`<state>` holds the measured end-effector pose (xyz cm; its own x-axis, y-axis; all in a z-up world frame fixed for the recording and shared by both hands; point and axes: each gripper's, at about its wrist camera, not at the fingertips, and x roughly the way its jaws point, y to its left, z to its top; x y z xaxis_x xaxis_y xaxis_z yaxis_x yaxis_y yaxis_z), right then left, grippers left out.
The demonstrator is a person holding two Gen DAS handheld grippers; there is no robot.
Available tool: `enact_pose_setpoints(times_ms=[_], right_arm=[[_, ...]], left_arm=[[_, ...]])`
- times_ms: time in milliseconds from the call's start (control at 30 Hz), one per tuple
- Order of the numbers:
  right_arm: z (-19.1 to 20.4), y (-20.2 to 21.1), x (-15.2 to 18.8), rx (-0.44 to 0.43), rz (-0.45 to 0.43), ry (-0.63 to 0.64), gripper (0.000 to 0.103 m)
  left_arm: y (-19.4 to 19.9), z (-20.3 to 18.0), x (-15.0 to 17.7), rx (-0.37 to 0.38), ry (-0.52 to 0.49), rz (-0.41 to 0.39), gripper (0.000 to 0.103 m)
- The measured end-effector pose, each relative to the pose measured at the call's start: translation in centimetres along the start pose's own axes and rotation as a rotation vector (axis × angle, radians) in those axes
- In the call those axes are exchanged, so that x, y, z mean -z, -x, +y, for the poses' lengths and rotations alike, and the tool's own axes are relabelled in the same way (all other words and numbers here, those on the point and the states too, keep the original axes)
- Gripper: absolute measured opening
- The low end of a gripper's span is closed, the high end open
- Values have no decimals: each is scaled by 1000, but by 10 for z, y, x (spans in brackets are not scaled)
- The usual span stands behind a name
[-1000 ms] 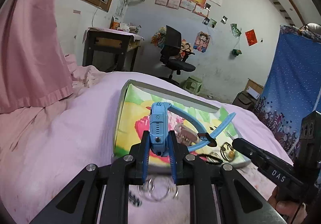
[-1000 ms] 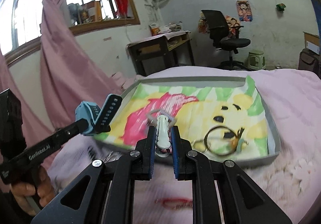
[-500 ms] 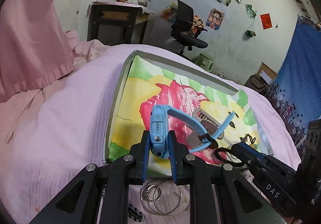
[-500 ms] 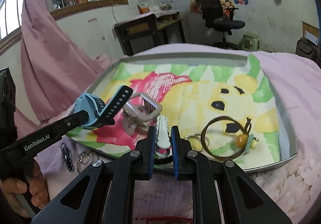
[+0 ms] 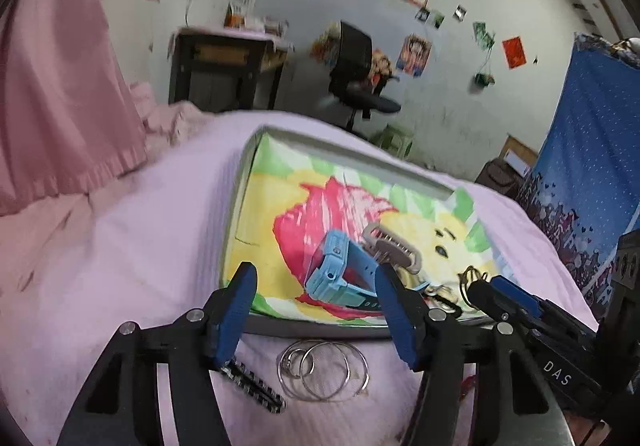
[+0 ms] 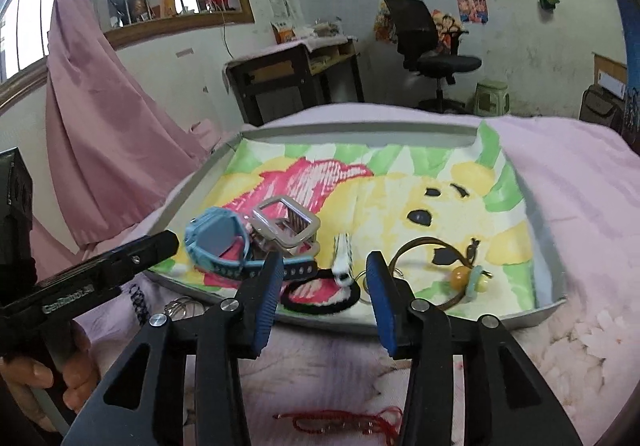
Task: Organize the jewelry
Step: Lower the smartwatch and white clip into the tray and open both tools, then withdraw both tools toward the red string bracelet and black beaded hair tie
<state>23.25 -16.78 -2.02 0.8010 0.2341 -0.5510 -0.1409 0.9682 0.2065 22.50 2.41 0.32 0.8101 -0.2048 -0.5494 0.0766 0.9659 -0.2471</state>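
Left gripper (image 5: 314,310): jaws wide apart, holding nothing, poised at the tray's near edge. Right gripper (image 6: 322,298): likewise spread wide and empty, at the same edge.

Tray (image 6: 550,242), grey rim, cartoon cloth liner, lying on the pink bedspread (image 5: 120,246).

In the tray, all towards the near edge: blue watch (image 6: 218,236) at the near left corner, touching the beige hair clip (image 6: 288,224); white clip (image 6: 343,260); black hair tie (image 6: 320,296); bangle with beads (image 6: 440,266) nearer the right.

Outstanding, on the bedspread outside the near edge: silver rings (image 5: 324,368), black coil tie (image 5: 256,386), red cord (image 6: 344,420).

Judged over halfway done.

Room: the tray's far half is bare; the near rim is crowded, and both grippers sit close together there.
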Motion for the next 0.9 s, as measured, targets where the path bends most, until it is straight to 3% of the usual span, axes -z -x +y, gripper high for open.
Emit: enact_pose_setpoints(times_ms=[233, 267, 500, 900], right_arm=[[5, 48, 6, 10, -136, 18, 68], [5, 55, 7, 12, -155, 18, 76], [9, 100, 24, 16, -259, 35, 100], [0, 124, 52, 76, -257, 59, 102]], left_arm=[[44, 0, 12, -15, -29, -115, 87], [48, 0, 12, -18, -31, -124, 91], [81, -4, 22, -44, -69, -219, 103], [98, 2, 56, -64, -111, -185, 103]])
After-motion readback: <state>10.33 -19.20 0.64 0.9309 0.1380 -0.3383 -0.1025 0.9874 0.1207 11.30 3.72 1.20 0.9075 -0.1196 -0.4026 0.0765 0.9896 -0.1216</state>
